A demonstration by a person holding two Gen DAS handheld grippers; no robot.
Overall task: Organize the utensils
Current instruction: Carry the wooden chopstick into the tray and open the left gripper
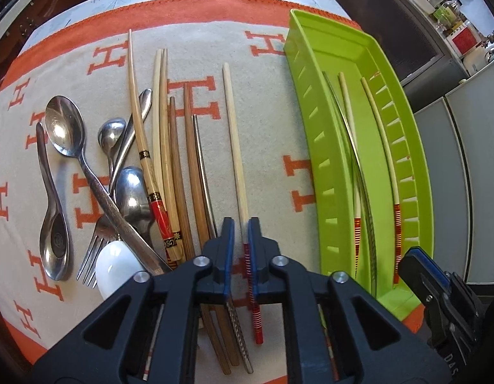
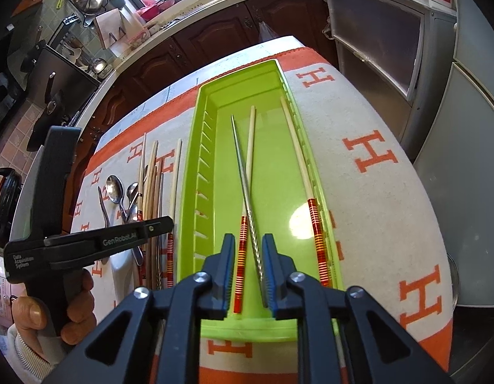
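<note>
A cloth patterned with orange letters "H" and an orange border covers the tabletop, and a green tray lies lengthwise along its right side. Inside the tray are two pale chopsticks with red-and-yellow striped ends, one near the middle and one along the right wall, plus a metal chopstick crossing the middle one. The right gripper hangs over the near end of the tray with its blue pads slightly apart, straddling the ends of the metal chopstick and the striped one without pressing on either. On the cloth left of the tray lies a pale chopstick with a red striped end; the left gripper stands over it, its pads a little apart on either side of the stick, not clamped. Further left are a bundle of wooden chopsticks, several metal spoons, a fork and a white spoon. The left gripper's side reads "GenRobot.AI" and "Data Acquisition System"; a hand holds its handle
</note>
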